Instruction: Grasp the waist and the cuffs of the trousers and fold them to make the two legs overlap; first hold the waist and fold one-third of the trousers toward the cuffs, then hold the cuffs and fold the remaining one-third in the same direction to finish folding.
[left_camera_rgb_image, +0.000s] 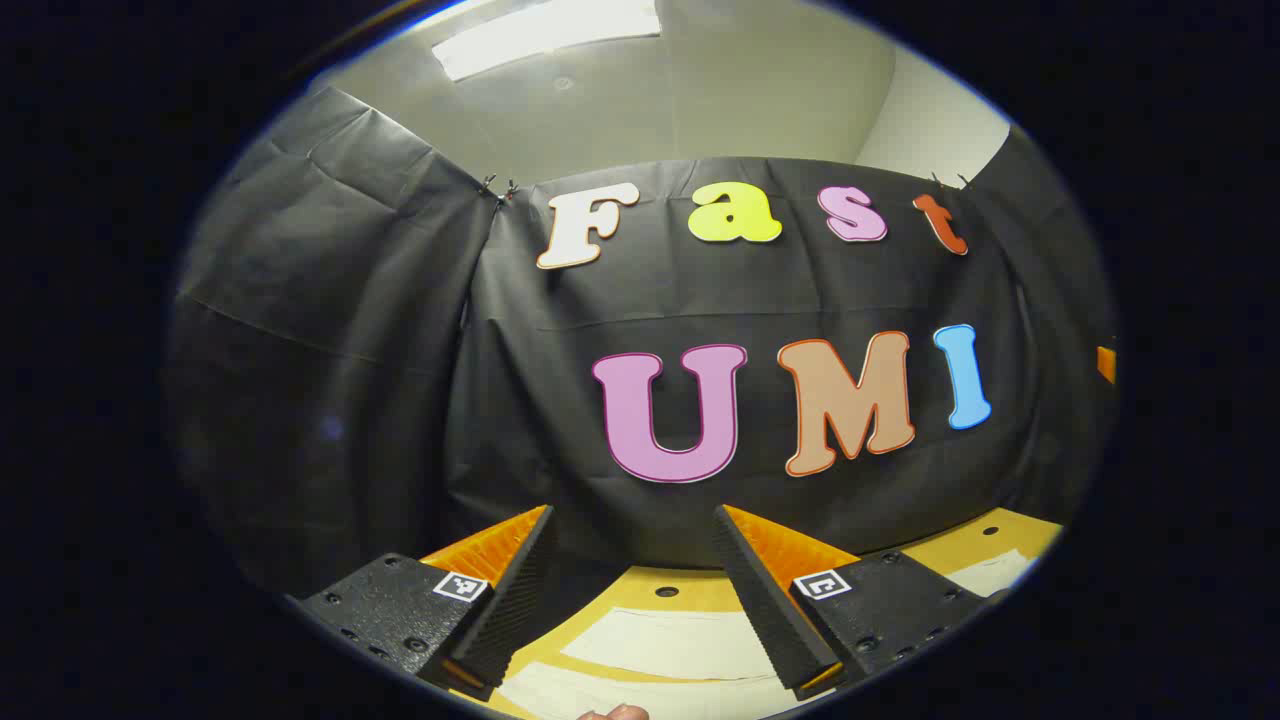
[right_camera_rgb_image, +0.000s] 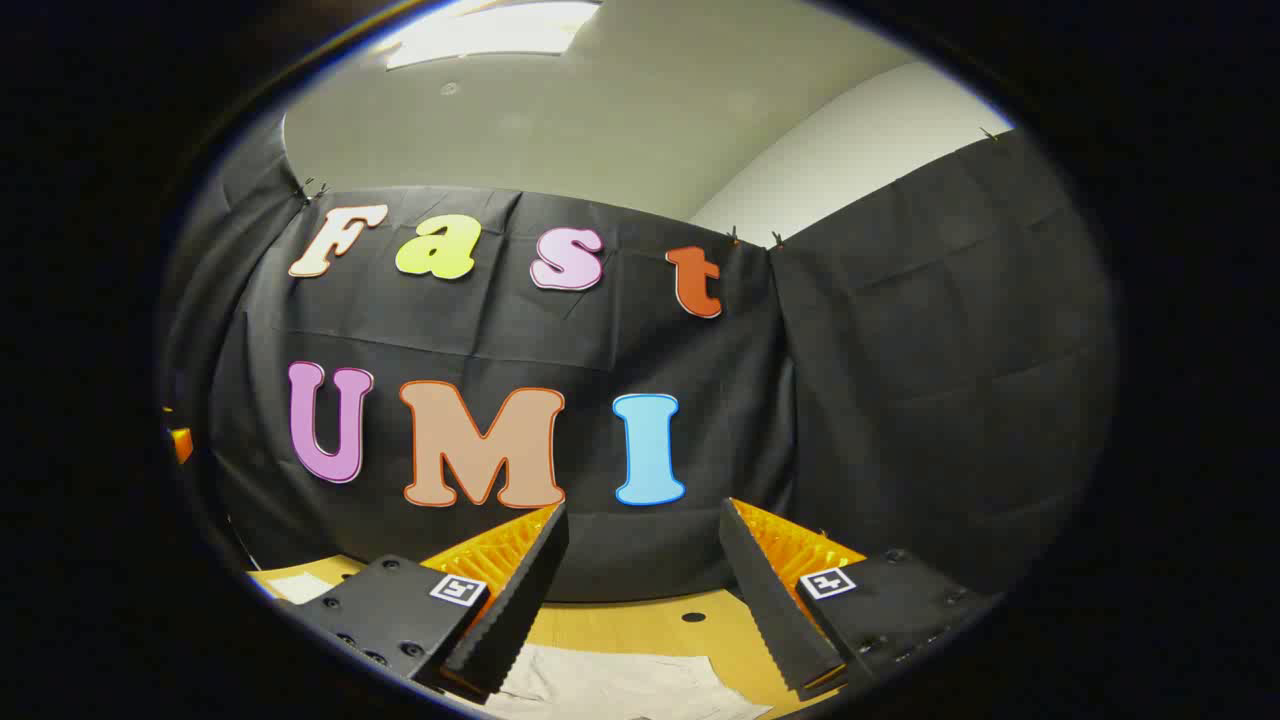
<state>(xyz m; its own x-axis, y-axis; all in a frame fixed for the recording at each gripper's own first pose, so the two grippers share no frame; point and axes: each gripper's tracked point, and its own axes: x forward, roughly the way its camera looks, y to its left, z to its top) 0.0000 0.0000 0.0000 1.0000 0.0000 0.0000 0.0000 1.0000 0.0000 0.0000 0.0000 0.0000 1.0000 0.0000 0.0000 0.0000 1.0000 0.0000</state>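
above the wooden table (left_camera_rgb_image: 690, 590), both ridged tools (left_camera_rgb_image: 632, 600) (right_camera_rgb_image: 640, 610) gape over seemingly pale, creased trousers (right_camera_rgb_image: 610, 685).

Pale trousers (right_camera_rgb_image: 620, 685) cut off below.

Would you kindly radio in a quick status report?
Left gripper open, empty. Right gripper open, empty. Pale trousers flat on wooden table, below both, ungrasped. Nothing between fingers.

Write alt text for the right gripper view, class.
The right gripper is open and holds nothing, raised above a wooden table where pale cloth lies below its fingers. It faces the booth's black wall.
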